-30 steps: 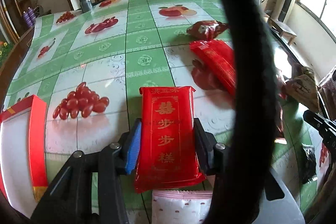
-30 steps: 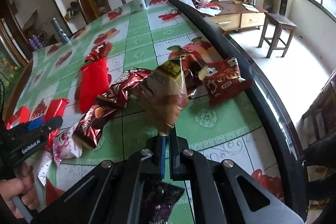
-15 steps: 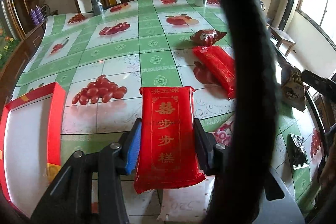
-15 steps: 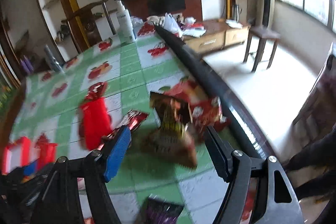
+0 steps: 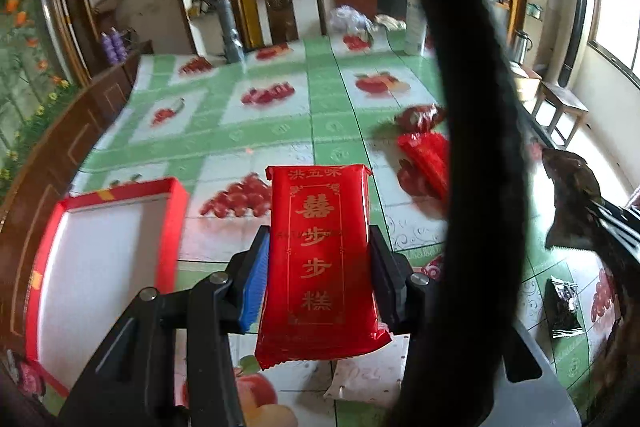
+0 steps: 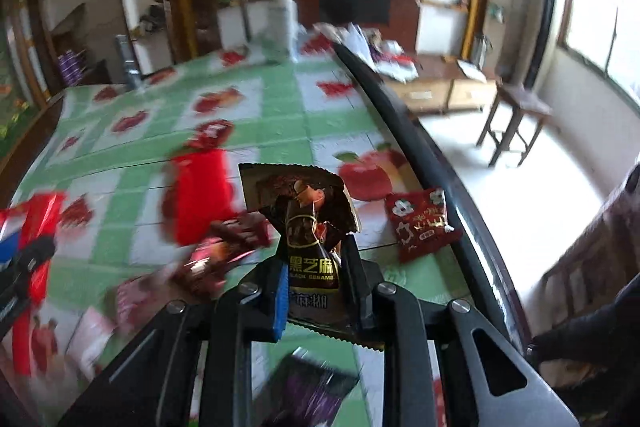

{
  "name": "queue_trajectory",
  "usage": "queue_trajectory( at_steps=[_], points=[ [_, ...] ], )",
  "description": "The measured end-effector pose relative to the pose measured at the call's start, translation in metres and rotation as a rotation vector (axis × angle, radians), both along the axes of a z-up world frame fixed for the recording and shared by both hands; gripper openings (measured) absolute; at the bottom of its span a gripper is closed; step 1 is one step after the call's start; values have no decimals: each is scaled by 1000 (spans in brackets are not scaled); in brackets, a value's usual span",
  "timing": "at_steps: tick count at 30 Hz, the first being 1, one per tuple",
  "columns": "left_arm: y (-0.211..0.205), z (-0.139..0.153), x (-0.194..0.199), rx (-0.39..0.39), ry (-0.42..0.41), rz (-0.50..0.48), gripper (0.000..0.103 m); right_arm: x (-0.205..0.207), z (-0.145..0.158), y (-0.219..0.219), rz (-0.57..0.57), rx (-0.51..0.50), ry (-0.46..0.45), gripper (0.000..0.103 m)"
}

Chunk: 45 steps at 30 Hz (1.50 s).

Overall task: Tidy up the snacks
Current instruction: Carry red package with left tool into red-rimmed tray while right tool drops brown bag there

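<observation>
My left gripper (image 5: 318, 247) is shut on a flat red cake packet with gold characters (image 5: 320, 255), held above the table. A red open box with a white inside (image 5: 104, 255) lies on the table to its left. My right gripper (image 6: 316, 267) is shut on a brown and gold black sesame packet (image 6: 308, 219), held up above the table; this packet also shows at the right of the left wrist view (image 5: 572, 203). More snacks lie on the table: a red packet (image 6: 200, 199), a red flowered packet (image 6: 424, 223), shiny dark red wrappers (image 6: 224, 247).
The table has a green and white fruit-print cloth (image 5: 280, 131) and a dark rim (image 6: 420, 147). A dark purple packet (image 6: 308, 387) lies below my right gripper. A white bottle (image 5: 416, 27) and a grey flask (image 5: 230, 31) stand at the far end. A stool (image 6: 516, 119) stands right.
My right gripper opened and has shut on the sesame packet in a new hold. My left gripper has lifted and drawn back with the red packet; the red box shows more fully.
</observation>
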<state>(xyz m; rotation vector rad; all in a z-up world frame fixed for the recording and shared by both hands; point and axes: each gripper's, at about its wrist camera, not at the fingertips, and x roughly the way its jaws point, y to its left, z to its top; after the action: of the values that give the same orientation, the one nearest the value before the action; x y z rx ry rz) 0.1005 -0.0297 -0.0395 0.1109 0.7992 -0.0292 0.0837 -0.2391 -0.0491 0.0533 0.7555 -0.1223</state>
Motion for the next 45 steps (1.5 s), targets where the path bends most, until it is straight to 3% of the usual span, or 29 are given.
queue_trajectory(
  at_steps=[9, 17, 35, 39, 41, 45],
  points=[
    [3, 31, -33, 17, -94, 31, 48, -37, 43, 48, 100, -119, -127, 23],
    [23, 42, -50, -6, -118, 61, 48, -54, 51, 69, 122, -167, -157, 22],
    [67, 36, -62, -25, -108, 140, 48, -69, 60, 104, 165, -233, -201, 23],
    [83, 32, -64, -18, -99, 168, 48, -68, 59, 111, 209, -186, -185, 23],
    [95, 30, -64, -14, -95, 192, 48, -63, 57, 114, 289, -72, -156, 23],
    [132, 24, -68, 2, -84, 275, 48, -57, 49, 141, 401, 8, -119, 23]
  ],
)
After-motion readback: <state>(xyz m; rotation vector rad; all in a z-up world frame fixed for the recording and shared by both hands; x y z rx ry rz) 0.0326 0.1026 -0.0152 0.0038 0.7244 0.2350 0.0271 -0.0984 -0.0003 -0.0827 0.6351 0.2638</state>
